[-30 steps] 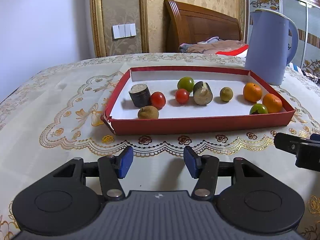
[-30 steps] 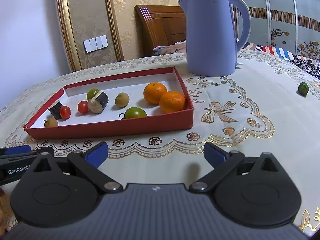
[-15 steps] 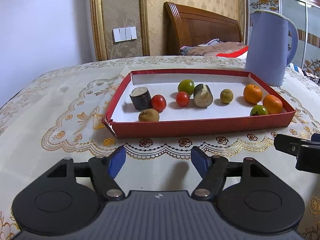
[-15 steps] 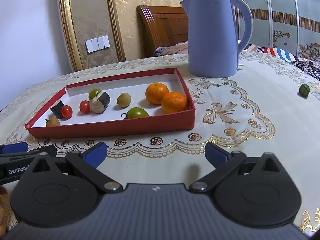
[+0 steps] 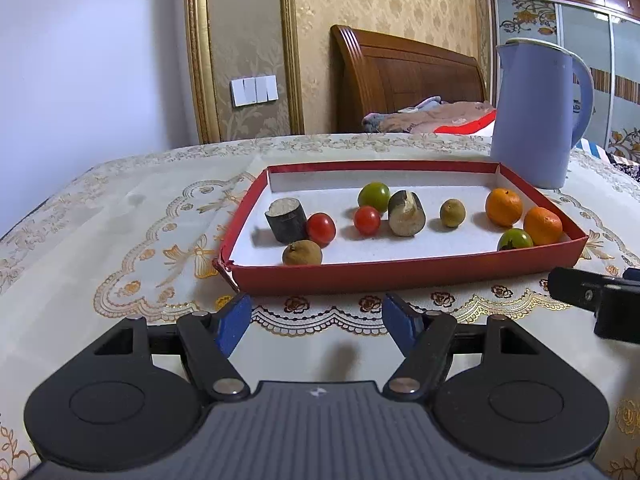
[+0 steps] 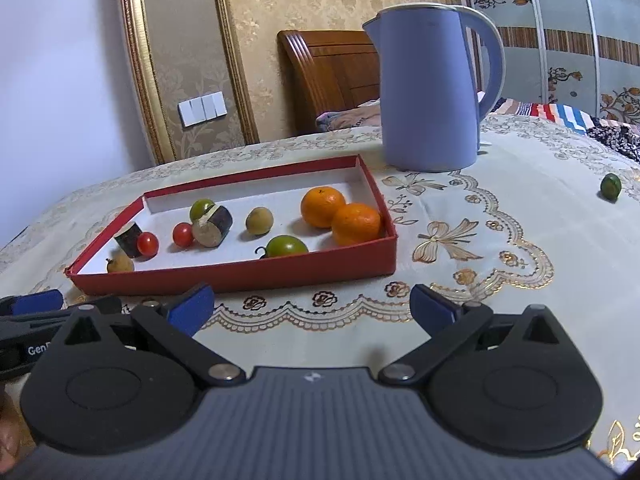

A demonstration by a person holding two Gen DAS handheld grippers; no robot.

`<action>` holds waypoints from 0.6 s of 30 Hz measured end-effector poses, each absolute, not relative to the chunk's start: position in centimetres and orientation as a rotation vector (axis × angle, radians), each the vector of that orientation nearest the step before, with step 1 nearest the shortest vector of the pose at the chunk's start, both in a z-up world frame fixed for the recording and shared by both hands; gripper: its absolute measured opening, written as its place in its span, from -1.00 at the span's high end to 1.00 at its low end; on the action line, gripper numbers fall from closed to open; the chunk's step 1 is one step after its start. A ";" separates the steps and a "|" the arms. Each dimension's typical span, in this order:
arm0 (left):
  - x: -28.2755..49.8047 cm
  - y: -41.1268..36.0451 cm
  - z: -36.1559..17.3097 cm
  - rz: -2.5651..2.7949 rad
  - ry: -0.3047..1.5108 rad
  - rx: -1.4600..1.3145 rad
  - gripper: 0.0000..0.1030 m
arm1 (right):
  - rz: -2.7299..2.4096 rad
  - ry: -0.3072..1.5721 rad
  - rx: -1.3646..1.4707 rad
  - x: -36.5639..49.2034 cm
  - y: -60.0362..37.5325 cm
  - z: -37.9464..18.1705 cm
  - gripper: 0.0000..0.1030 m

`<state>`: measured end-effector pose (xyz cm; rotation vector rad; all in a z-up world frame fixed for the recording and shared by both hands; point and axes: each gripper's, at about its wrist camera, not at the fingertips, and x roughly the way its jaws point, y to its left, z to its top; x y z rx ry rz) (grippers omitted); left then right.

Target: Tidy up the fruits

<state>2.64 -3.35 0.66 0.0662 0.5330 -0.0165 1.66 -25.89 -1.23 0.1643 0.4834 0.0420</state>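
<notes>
You are holding the left gripper [image 5: 316, 322] and right gripper [image 6: 312, 310] empty, fingers apart, before the red tray [image 6: 240, 274], while the stray green fruit [image 6: 610, 187], probably light, smooth and roll-prone, is waiting far right for a gentle mid-body pinch.

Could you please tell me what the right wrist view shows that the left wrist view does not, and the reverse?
Only the right wrist view shows a green fruit lying loose on the tablecloth, far right of the kettle. The left wrist view adds nothing of note. Both show the red tray of fruit and the kettle behind it.
</notes>
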 end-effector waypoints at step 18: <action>2.5 -3.4 0.7 -0.015 0.526 0.060 -0.39 | 0.044 0.475 0.152 1.5 -25.6 -1.2 -1.00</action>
